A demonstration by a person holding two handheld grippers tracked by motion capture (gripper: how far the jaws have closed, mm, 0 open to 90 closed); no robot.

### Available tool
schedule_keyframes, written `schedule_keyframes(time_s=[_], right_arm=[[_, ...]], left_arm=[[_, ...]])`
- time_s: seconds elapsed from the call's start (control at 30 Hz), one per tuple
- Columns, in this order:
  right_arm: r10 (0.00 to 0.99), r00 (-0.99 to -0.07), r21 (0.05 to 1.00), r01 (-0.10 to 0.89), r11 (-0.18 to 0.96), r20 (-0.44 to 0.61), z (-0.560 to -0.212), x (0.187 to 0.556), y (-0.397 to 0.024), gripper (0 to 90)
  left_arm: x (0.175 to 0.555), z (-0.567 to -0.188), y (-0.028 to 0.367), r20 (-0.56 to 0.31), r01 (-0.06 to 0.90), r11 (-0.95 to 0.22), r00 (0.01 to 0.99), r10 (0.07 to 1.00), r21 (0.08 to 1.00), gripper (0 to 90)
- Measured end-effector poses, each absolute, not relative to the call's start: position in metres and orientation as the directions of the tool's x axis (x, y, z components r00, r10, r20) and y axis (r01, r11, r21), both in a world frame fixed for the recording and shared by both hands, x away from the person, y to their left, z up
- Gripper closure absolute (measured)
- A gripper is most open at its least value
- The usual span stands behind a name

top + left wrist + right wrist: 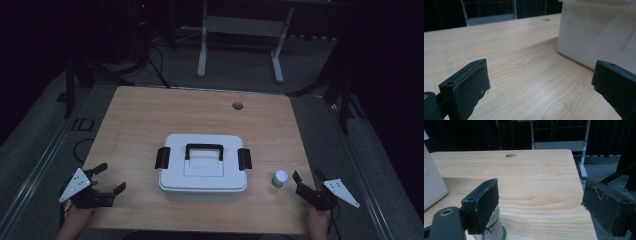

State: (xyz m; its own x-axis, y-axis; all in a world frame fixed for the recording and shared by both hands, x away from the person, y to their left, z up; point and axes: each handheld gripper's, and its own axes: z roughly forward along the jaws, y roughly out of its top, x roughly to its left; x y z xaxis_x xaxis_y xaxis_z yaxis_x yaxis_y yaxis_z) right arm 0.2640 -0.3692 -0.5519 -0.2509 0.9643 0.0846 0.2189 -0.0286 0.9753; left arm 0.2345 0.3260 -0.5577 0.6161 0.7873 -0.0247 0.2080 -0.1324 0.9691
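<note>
I see the left gripper [110, 178] spread wide with nothing between its jaws, low over the table [150, 115] near its front left corner, well left of the white box [202, 172]. The right gripper [306, 176] is spread too, nothing pinched. The small bottle [279, 178] stands upright just beside its left jaw, right of the box.

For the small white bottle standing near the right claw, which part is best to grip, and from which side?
Probably the label-covered body just under the white cap, coming level from the table's near right edge. The bottle stands upright, apart from the box, and the open right claw already faces it.
</note>
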Motion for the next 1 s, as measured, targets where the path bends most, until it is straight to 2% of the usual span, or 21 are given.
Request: schedule_keyframes(time_s=[0.3,0.33,0.43,0.5,0.63,0.8,0.9,1.0], right_arm=[[0.966,-0.247,0.974,0.225,-0.024,0.081,-0.552,0.265,-0.369,13.2],[0.966,-0.246,0.974,0.225,-0.023,0.080,-0.552,0.265,-0.369,13.2],[0.966,-0.246,0.973,0.228,-0.019,0.077,-0.552,0.265,-0.368,13.2],[0.966,-0.245,0.973,0.229,-0.018,0.076,-0.552,0.265,-0.368,13.2],[0.966,-0.247,0.973,0.231,-0.016,0.074,-0.552,0.265,-0.368,13.2],[0.966,-0.247,0.973,0.231,-0.016,0.074,-0.553,0.265,-0.368,13.2],[0.966,-0.247,0.973,0.231,-0.016,0.074,-0.553,0.265,-0.368,13.2],[0.966,-0.247,0.972,0.235,-0.017,0.076,-0.553,0.265,-0.368,13.2]], left_arm=[[0.235,-0.546,0.341,-0.016,0.251,-0.191,0.643,0.766,0.949,0.6],[0.236,-0.544,0.342,0.008,0.276,-0.262,0.675,0.738,0.925,0.6],[0.236,-0.539,0.341,0.042,0.310,-0.381,0.726,0.687,0.871,0.6],[0.237,-0.536,0.342,0.039,0.321,-0.403,0.740,0.671,0.857,0.6],[0.241,-0.522,0.343,0.079,0.352,-0.537,0.778,0.624,0.766,0.6],[0.245,-0.506,0.339,0.147,0.356,-0.644,0.792,0.592,0.677,0.6],[0.248,-0.498,0.338,0.125,0.383,-0.654,0.796,0.592,0.652,0.6],[0.254,-0.489,0.329,0.107,0.436,-0.707,0.806,0.582,0.557,0.6]])
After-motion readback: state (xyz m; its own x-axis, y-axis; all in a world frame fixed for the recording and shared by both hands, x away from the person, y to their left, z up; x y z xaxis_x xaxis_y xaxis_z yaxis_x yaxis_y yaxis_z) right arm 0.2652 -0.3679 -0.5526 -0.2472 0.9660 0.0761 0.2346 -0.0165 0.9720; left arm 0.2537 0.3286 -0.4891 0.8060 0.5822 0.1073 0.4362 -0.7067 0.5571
